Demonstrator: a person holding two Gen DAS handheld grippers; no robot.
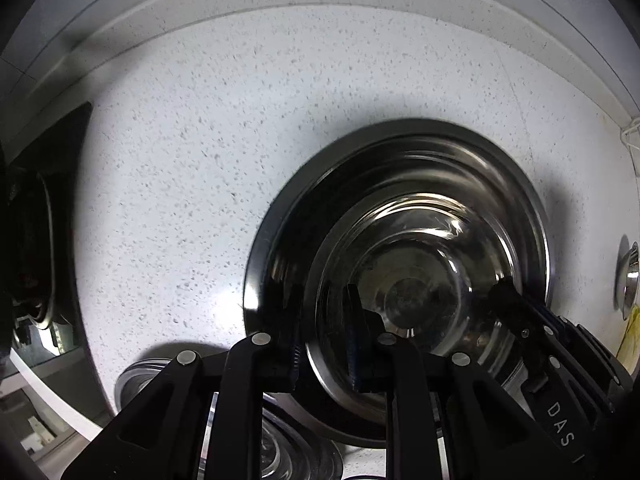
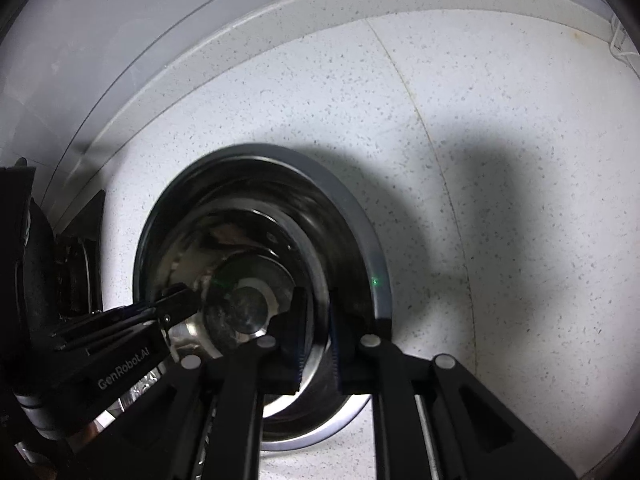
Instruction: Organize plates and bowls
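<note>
A shiny steel bowl (image 1: 420,280) sits inside a wider steel plate (image 1: 276,216) on the speckled white counter. My left gripper (image 1: 324,344) straddles the bowl's left rim, its jaws a small way apart with the rim between them. My right gripper (image 2: 318,344) straddles the bowl's right rim (image 2: 320,344) the same way, with the plate (image 2: 372,248) around it. Each gripper shows in the other's view: the right one (image 1: 512,304) and the left one (image 2: 176,304). Whether the pads press the rim is not clear.
More steel dishes (image 1: 288,448) lie at the near left under my left gripper. A dark stove edge (image 1: 44,216) is at the far left. A round steel fitting (image 1: 630,276) is at the right. The backsplash ledge (image 2: 280,20) runs along the back.
</note>
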